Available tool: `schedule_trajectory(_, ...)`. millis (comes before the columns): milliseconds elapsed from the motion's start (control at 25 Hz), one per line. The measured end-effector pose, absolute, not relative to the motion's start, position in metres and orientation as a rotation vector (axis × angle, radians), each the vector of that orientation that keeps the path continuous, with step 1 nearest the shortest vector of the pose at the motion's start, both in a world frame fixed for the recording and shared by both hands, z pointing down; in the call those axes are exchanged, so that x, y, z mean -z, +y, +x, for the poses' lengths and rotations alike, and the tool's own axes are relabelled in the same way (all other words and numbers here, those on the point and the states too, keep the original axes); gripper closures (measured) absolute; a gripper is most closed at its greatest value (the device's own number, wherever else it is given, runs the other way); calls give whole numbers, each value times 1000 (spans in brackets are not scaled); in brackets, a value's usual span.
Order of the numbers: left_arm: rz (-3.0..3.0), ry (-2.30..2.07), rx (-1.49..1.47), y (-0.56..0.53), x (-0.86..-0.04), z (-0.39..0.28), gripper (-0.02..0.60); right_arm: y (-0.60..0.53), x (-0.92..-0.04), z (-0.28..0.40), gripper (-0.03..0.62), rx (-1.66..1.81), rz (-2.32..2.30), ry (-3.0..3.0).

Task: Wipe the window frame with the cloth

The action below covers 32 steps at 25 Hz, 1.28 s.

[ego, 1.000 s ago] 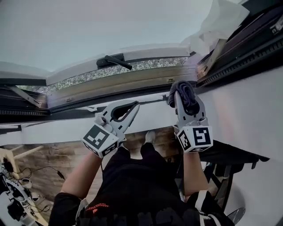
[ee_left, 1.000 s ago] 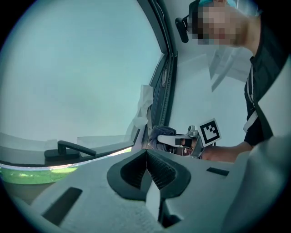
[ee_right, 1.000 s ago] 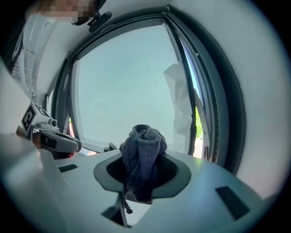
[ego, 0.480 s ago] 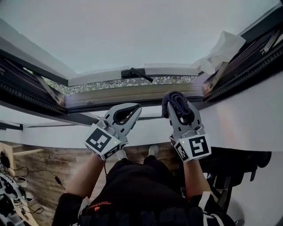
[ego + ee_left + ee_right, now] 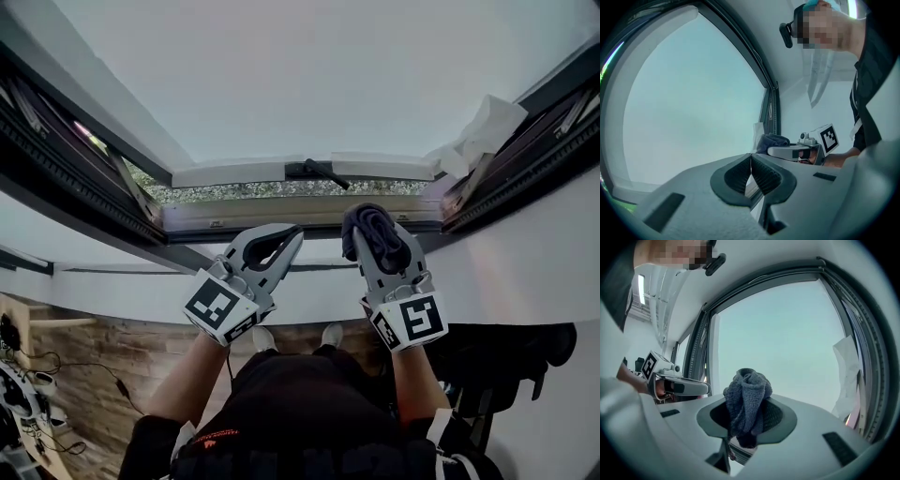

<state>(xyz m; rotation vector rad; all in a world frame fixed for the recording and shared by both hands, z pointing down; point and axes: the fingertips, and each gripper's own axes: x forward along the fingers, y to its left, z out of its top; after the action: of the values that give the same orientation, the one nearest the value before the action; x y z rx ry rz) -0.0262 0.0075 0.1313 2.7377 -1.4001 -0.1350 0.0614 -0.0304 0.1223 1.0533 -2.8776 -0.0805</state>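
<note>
A dark grey cloth [image 5: 379,230] is bunched between the jaws of my right gripper [image 5: 371,225], which is shut on it just below the window's lower frame rail [image 5: 281,230]. The right gripper view shows the cloth [image 5: 747,397] sticking up out of the jaws against the pane. My left gripper [image 5: 289,238] is held beside it to the left, shut, with nothing between its jaws [image 5: 751,161]. The dark window frame [image 5: 84,169] runs up both sides of a tilted-open sash.
A black window handle [image 5: 317,172] sits on the sash's bottom edge. A white crumpled sheet [image 5: 483,131] hangs at the upper right corner of the frame. Below are a wooden floor [image 5: 103,342], cables and equipment at the left, and a dark stand at the right.
The head view has tilted upward, so more pane and side frame show. Both grippers stay close together below the lower rail, the right one still holding the cloth.
</note>
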Motion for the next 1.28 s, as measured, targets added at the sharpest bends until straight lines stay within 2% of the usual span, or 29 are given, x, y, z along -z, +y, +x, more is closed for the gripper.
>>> schedule_trajectory(480, 2718, -1488, 164, 13, -118, -58, 560, -25, -102, 30, 487, 130, 985, -2922)
schedule_trajectory(1280, 2710, -1492, 178, 11, -118, -54, 561, -25, -106, 25, 487, 135, 938, -2912)
